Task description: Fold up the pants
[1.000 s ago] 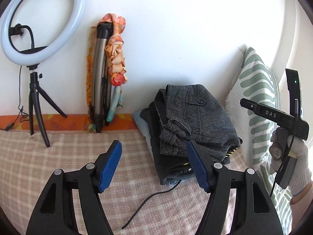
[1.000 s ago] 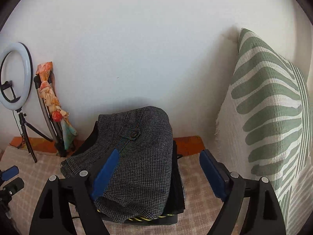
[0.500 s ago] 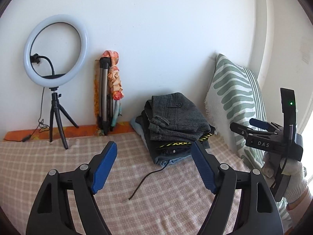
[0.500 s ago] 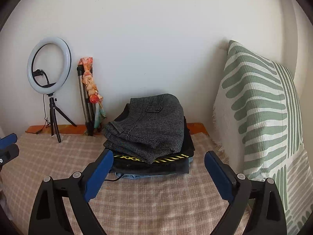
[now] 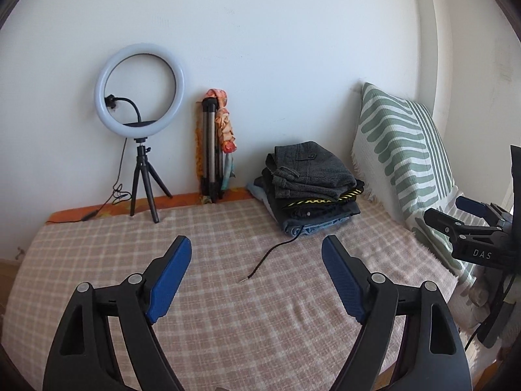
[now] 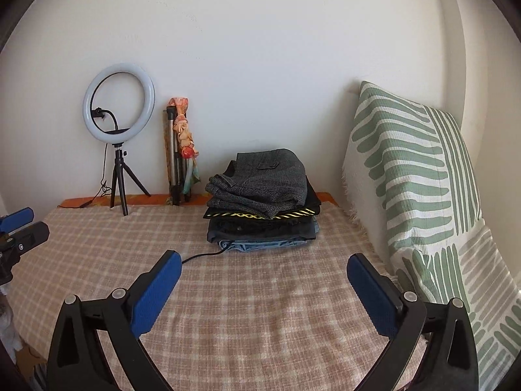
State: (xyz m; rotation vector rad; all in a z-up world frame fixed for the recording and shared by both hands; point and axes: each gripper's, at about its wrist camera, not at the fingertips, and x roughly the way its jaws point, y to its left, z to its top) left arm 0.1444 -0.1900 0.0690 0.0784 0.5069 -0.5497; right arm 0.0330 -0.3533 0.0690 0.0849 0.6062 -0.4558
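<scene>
A stack of folded pants (image 5: 309, 189) lies at the back of the checked bed cover (image 5: 228, 293), with grey houndstooth pants (image 6: 267, 179) on top and dark and denim pairs below. My left gripper (image 5: 255, 277) is open and empty, well in front of the stack. My right gripper (image 6: 263, 290) is open and empty, also well back from the stack (image 6: 260, 208). The right gripper also shows at the right edge of the left wrist view (image 5: 456, 215). The left gripper shows at the left edge of the right wrist view (image 6: 19, 224).
A green striped pillow (image 6: 416, 189) leans against the wall on the right. A ring light on a small tripod (image 5: 140, 123) and a folded tripod with an orange cloth (image 5: 215, 150) stand at the back. A thin black cable (image 5: 270, 257) trails from under the stack.
Both grippers have pulled back from the stack of pants, which now looks smaller and farther. Both stay open and empty.
</scene>
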